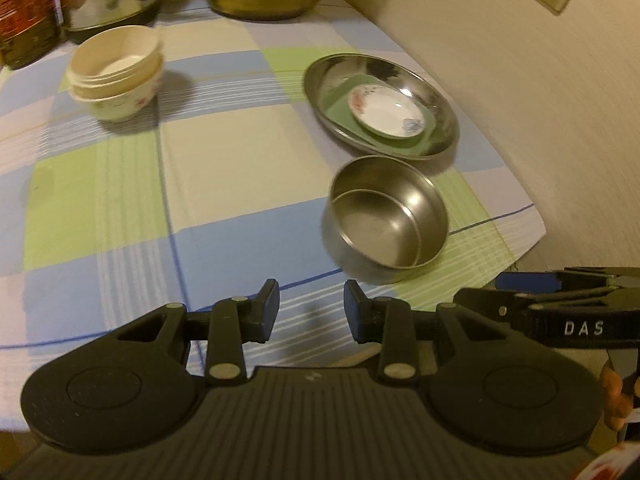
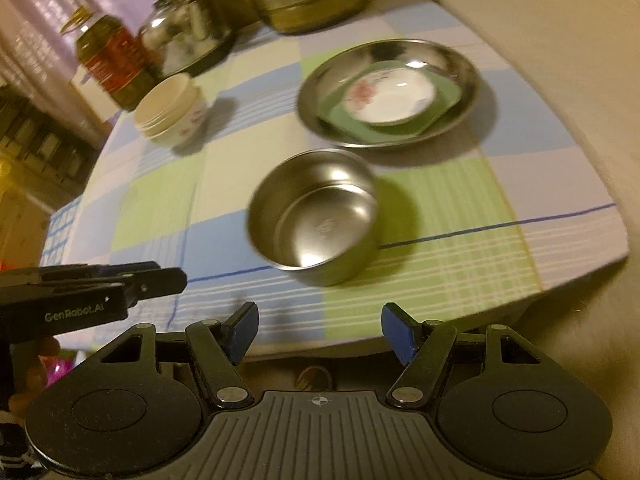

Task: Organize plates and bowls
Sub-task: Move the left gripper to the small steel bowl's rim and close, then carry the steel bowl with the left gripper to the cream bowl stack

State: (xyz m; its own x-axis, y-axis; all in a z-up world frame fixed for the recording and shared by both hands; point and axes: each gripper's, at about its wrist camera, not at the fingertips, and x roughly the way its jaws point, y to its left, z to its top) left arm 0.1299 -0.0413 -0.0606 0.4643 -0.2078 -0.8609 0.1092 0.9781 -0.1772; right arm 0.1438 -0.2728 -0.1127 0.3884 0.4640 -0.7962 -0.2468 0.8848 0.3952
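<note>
**Dishes mostly stacked, one steel bowl left loose**

On the checked tablecloth (image 1: 224, 152), a steel plate (image 1: 436, 92) is seen at far right, holding a green plate (image 1: 340, 100) and a floral saucer (image 1: 386, 110). Nested cream bowls (image 1: 116, 80) are stacked far left. A steel bowl (image 2: 312, 216) remains unsorted, near centre. The left gripper (image 1: 311, 311) and right gripper (image 2: 318, 334) are held open, empty.

We see both views in dim, warm yellowish indoor light. Motion blur smears the round stainless steel bowl (image 2: 314, 216) and the stacked cream ceramic bowls (image 1: 116, 74). Soft shadows fall beside the dishes on the checked desk (image 1: 240, 152). Glare glints inside the wide steel plate (image 2: 390, 92). Fisheye distortion bends the edges.
</note>
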